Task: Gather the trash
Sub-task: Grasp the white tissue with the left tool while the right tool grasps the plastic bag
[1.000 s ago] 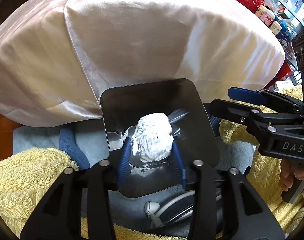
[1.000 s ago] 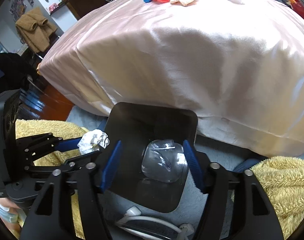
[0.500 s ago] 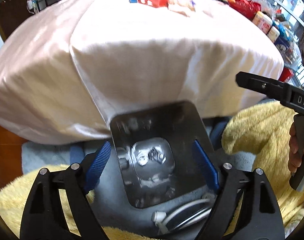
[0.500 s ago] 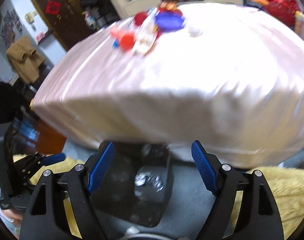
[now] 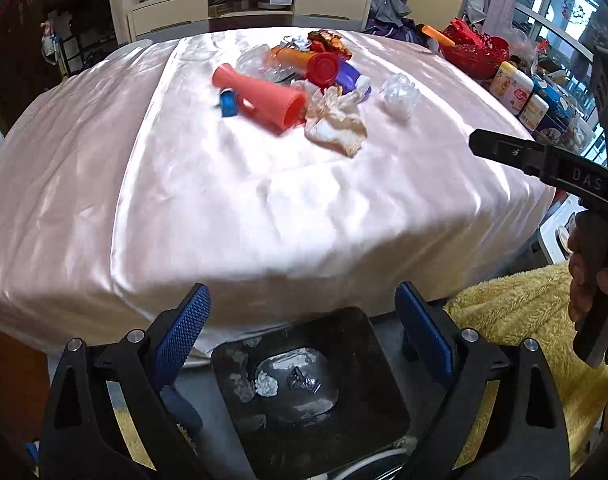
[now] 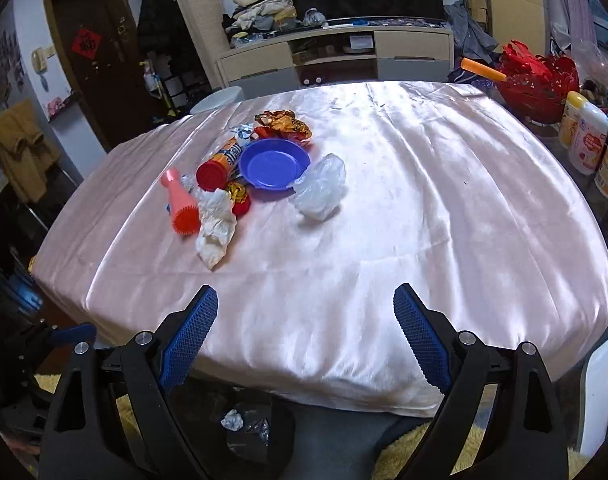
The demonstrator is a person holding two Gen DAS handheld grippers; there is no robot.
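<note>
Both grippers hover before the satin-covered table, the left gripper and right gripper each with fingers spread wide and holding nothing. The dark bin sits on the floor below the table edge, holding what looks like a crumpled white wad. Trash lies heaped mid-table: a crumpled tissue, a clear plastic bag, a blue plate.

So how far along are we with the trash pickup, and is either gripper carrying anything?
Done: a white paper wad and a clear crumpled piece lie in the dark bin below the table edge. In hand: nothing; the left gripper and right gripper are both open and empty. Left: the crumpled tissue, clear plastic bag and foil wrapper on the tablecloth.
</note>
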